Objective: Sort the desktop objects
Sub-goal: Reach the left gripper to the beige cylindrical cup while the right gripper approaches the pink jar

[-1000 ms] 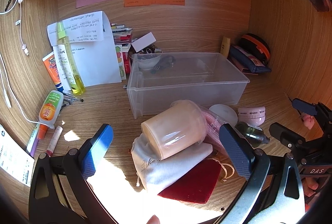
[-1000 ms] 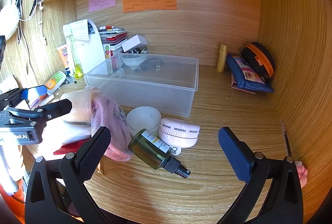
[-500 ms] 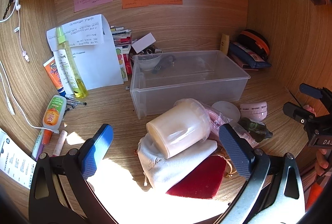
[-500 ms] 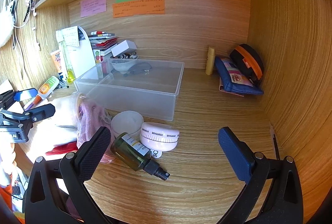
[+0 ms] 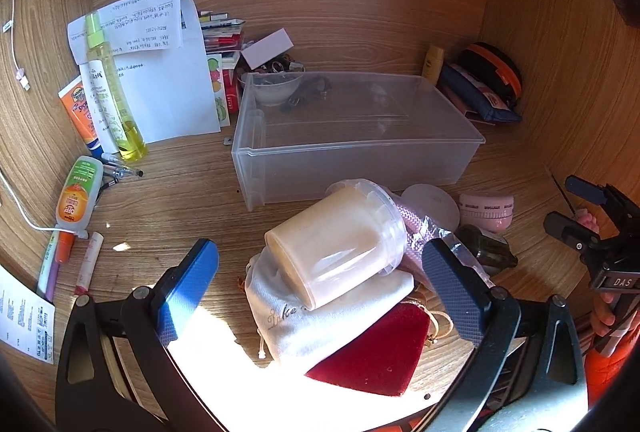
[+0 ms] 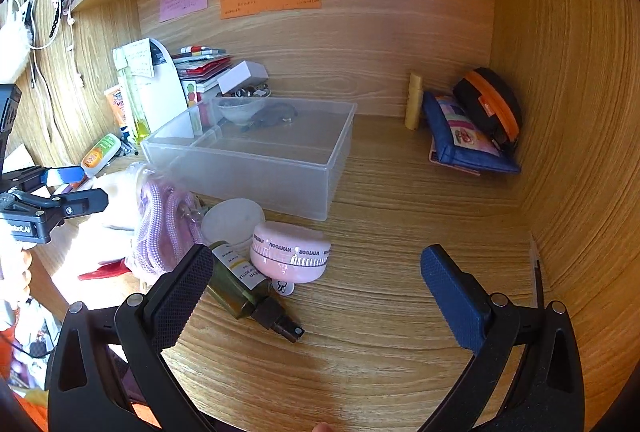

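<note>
A clear plastic bin [image 5: 356, 136] [image 6: 256, 156] sits mid-desk with a small bowl [image 5: 276, 88] and a dark item inside. In front of it a cream tub [image 5: 336, 244] lies tipped on a white pouch [image 5: 320, 316] and a red pouch [image 5: 380, 356]. Beside them are a pink mesh bag [image 6: 164, 228], a white lid [image 6: 234, 220], a pink round case [image 6: 290, 252] and a dark green bottle [image 6: 244, 284]. My left gripper [image 5: 320, 284] is open around the tub, not touching. My right gripper [image 6: 316, 284] is open over bare desk right of the bottle.
Tubes, a yellow spray bottle [image 5: 114, 88] and pens crowd the left wall. Papers and books lean at the back. A blue pouch [image 6: 464, 136] and an orange-black case [image 6: 492, 104] rest in the right corner. Wooden walls enclose both sides, with a shelf above.
Both grippers have drifted slightly, the right view swinging rightward so the bottle and pink case sit further left. Nothing was grasped or moved on the desk.
</note>
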